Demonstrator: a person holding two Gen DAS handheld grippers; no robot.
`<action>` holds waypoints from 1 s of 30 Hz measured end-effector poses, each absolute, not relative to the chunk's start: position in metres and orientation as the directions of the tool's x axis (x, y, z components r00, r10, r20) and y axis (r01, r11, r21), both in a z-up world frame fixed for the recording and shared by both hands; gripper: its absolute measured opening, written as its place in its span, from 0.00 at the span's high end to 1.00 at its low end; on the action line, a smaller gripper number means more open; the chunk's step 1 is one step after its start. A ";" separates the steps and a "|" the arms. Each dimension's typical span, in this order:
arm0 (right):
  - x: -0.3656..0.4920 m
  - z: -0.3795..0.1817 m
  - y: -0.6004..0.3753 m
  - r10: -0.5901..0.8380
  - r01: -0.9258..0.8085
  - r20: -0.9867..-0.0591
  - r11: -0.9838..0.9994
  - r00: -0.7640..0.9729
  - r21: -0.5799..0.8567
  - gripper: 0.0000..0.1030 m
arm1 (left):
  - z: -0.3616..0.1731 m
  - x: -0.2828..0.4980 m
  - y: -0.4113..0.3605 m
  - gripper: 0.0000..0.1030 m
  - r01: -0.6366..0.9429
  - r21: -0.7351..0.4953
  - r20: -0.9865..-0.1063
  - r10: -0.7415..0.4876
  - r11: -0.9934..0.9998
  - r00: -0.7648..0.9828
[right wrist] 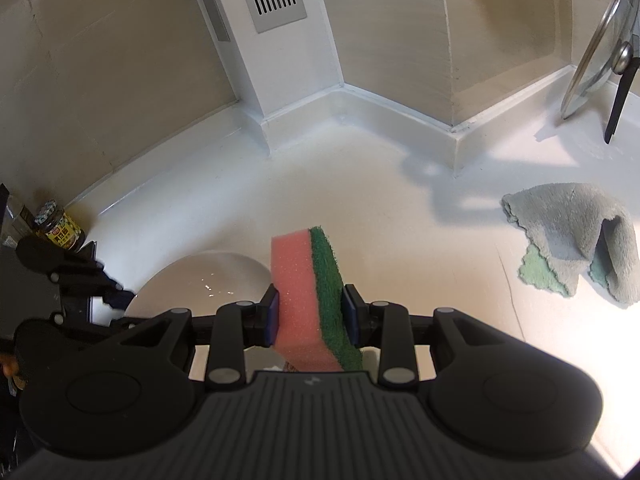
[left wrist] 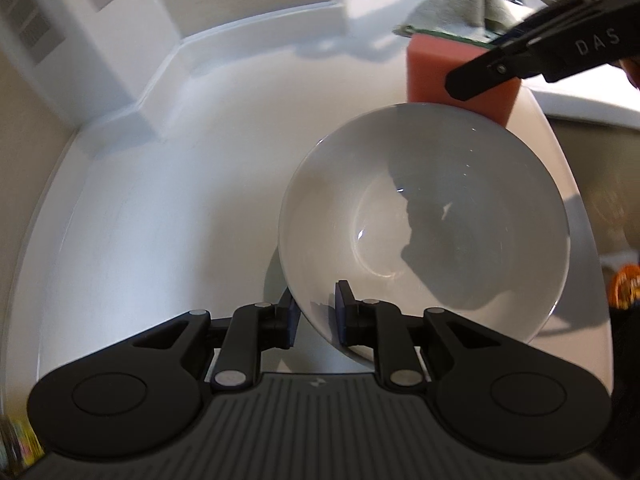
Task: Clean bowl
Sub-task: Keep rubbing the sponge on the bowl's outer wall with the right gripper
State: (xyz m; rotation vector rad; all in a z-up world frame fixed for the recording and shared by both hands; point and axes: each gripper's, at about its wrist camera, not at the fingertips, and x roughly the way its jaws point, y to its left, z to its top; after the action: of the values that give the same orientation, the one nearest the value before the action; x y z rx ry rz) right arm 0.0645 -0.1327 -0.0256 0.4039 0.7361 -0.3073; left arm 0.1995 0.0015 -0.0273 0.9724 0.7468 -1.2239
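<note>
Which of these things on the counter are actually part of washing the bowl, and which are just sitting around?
Part of the job:
- white bowl, its rim pinched by the left gripper
- pink and green sponge, clamped in the right gripper

Just lying about:
- grey cloth, crumpled on the counter
- small jar by the wall
- glass pot lid, leaning upright at the back

One bowl (left wrist: 424, 224). One sponge (right wrist: 316, 300), pink on one side and green on the other. One grey cloth (right wrist: 580, 236), crumpled. One jar (right wrist: 58, 228) with a yellow label. One glass lid (right wrist: 600, 52), leaning at the wall. Two tools: the left tool (left wrist: 314, 314) and the right tool (right wrist: 312, 316). One white surface (right wrist: 400, 200) carries them all.
</note>
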 end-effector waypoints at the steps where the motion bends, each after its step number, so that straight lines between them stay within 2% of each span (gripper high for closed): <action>1: 0.065 -0.025 -0.133 -0.130 0.408 -0.701 0.879 0.701 0.246 0.73 | -0.027 0.202 0.001 0.80 0.980 0.197 -0.886 -0.419 0.039 0.196; 4: 0.064 -0.025 -0.132 -0.132 0.412 -0.702 0.878 0.699 0.245 0.73 | -0.027 0.208 -0.001 0.80 0.984 0.174 -0.888 -0.424 0.042 0.175; 11: 0.063 -0.026 -0.130 -0.125 0.407 -0.696 0.877 0.707 0.256 0.73 | -0.028 0.209 0.015 0.80 0.931 0.051 -0.889 -0.409 0.362 0.208; 16: 0.062 -0.026 -0.127 -0.128 0.404 -0.692 0.879 0.711 0.253 0.73 | -0.031 0.197 0.021 0.80 0.894 0.041 -0.880 -0.407 0.446 0.244; 21: 0.057 -0.027 -0.127 -0.114 0.394 -0.693 0.881 0.712 0.260 0.73 | -0.032 0.203 0.016 0.80 0.933 0.067 -0.883 -0.415 0.352 0.221; 26: 0.053 -0.027 -0.133 -0.091 0.393 -0.687 0.870 0.721 0.297 0.73 | -0.031 0.207 0.007 0.81 0.984 0.112 -0.892 -0.423 0.135 0.160; 30: 0.059 -0.027 -0.131 -0.099 0.394 -0.690 0.874 0.717 0.284 0.73 | -0.031 0.206 -0.004 0.81 0.989 0.142 -0.903 -0.404 0.038 0.145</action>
State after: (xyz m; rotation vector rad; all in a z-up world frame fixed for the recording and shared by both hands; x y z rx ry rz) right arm 0.0592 -0.1306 -0.0272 0.4349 0.7251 -0.2819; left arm 0.2064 -0.0038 -0.0306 0.9593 0.7990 -1.2661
